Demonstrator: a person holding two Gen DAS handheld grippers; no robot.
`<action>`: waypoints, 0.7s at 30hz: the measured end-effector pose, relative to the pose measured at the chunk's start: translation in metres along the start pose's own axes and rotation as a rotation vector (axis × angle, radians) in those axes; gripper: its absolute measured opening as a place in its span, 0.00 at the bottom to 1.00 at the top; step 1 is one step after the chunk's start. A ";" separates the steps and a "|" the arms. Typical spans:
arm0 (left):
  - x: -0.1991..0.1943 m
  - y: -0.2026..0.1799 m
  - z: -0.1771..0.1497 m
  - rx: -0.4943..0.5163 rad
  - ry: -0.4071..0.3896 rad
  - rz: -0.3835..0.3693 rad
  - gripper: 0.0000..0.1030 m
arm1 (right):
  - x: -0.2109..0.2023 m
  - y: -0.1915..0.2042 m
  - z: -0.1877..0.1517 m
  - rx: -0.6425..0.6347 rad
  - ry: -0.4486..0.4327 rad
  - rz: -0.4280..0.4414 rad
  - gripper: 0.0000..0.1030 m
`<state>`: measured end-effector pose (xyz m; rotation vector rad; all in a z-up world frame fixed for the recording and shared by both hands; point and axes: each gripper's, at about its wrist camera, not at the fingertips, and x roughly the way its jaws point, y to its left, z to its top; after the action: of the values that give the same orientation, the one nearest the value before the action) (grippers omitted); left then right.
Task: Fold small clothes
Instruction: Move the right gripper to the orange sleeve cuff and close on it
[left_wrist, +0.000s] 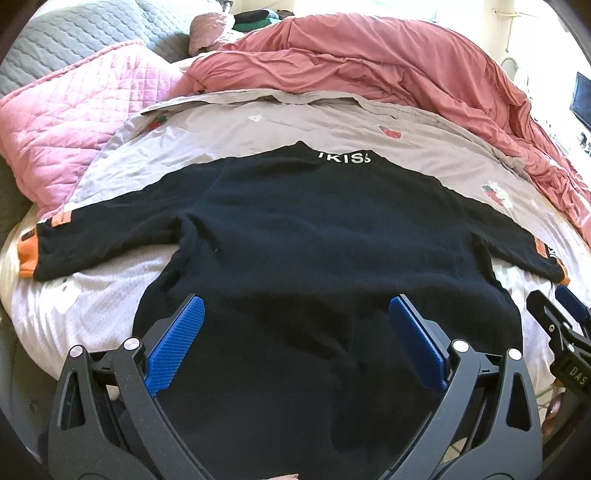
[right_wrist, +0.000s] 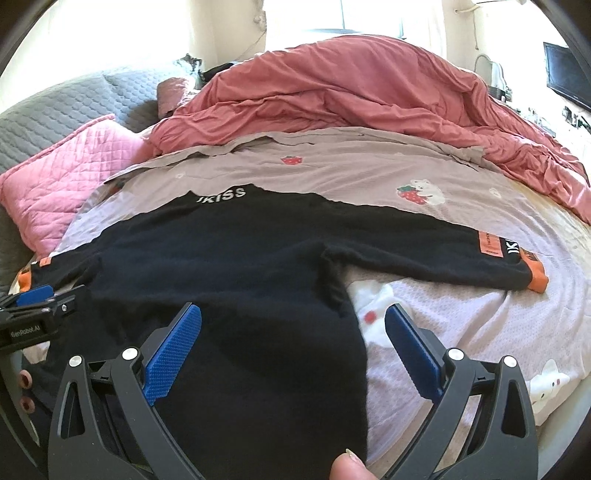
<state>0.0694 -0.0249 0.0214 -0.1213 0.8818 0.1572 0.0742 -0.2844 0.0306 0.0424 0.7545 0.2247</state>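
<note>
A black sweater (left_wrist: 314, 236) with white lettering at the neck and orange cuffs lies spread flat on the bed, sleeves out to both sides. My left gripper (left_wrist: 295, 306) hovers open above its lower body, blue pads wide apart and nothing between them. The right gripper (right_wrist: 293, 314) is open too, over the sweater (right_wrist: 229, 266) at its right side edge, near the right sleeve's underarm. Each gripper shows at the edge of the other's view. A fingertip (right_wrist: 349, 467) pokes in at the bottom of the right wrist view.
The sweater rests on a lilac sheet (right_wrist: 461, 317) with strawberry and bear prints. A bunched red duvet (left_wrist: 388, 70) fills the far side of the bed. A pink quilted pillow (left_wrist: 74, 129) lies at the left, a grey quilted cover (left_wrist: 74, 33) behind it. A dark screen (right_wrist: 565, 70) hangs at the right.
</note>
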 end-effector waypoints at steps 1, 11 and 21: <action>0.002 -0.001 0.002 0.001 0.001 0.002 0.91 | 0.001 -0.003 0.001 0.005 -0.001 -0.003 0.96; 0.025 -0.015 0.025 0.021 0.019 0.013 0.91 | 0.020 -0.038 0.014 0.066 -0.007 -0.045 0.96; 0.055 -0.034 0.045 0.037 0.048 -0.008 0.91 | 0.044 -0.095 0.024 0.148 0.002 -0.148 0.96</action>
<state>0.1446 -0.0455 0.0082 -0.0944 0.9317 0.1306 0.1395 -0.3665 0.0074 0.1265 0.7721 0.0280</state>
